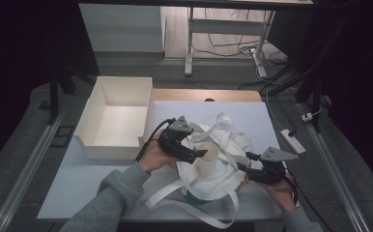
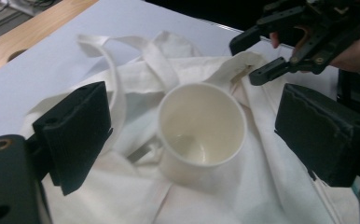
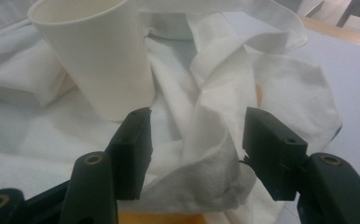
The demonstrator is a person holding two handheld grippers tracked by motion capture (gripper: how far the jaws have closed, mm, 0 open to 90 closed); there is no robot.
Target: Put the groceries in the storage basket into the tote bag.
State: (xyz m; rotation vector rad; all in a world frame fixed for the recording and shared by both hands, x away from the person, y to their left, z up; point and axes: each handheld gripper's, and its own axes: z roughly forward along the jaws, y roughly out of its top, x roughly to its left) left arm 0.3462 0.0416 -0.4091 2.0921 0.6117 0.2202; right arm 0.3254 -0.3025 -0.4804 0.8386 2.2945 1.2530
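The high view adds a white box (image 1: 114, 118) at ten o'clock of the paper cup (image 1: 208, 157). Left gripper (image 2: 192, 128) spread around the cup; right gripper (image 3: 197, 154) spread astride a cloth bag (image 3: 215, 140) fold. No writing.

White table, a box and a heap of cloth

The table (image 1: 78, 179) has a white top and a wooden strip along its far edge. An open white box (image 1: 114, 118) sits left of centre; a crumpled white cloth bag (image 1: 218, 176) with loose straps lies at lower centre, a paper cup (image 1: 208, 155) standing on it.
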